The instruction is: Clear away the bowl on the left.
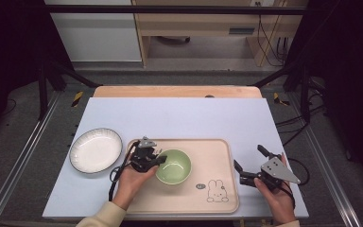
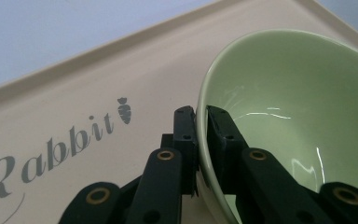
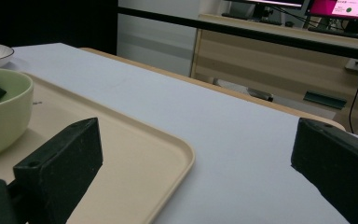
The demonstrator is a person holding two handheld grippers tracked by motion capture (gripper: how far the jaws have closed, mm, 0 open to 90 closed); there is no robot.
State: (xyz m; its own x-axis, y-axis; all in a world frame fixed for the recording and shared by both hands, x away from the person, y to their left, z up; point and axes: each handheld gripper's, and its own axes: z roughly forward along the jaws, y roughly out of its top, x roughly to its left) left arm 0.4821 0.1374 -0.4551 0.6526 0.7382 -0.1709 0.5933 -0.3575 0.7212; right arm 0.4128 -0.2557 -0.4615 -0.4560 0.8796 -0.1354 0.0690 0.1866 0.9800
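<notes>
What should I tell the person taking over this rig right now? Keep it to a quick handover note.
Left gripper: shut on the rim of the green bowl, one jaw inside, one outside.
Right gripper: open, holding nothing, just off the tray's right edge.
Things: the bowl sits on the beige tray; the white plate lies on the table left of the tray.
Done: the bowl is gripped.
Left: probably lift the bowl and set it down elsewhere, perhaps by the plate; the target isn't clear.

White plate (image 1: 96, 150) left of the tray, blue-grey table (image 1: 184, 118), wooden desk (image 1: 203, 23) behind, monitors (image 3: 340, 7)
</notes>
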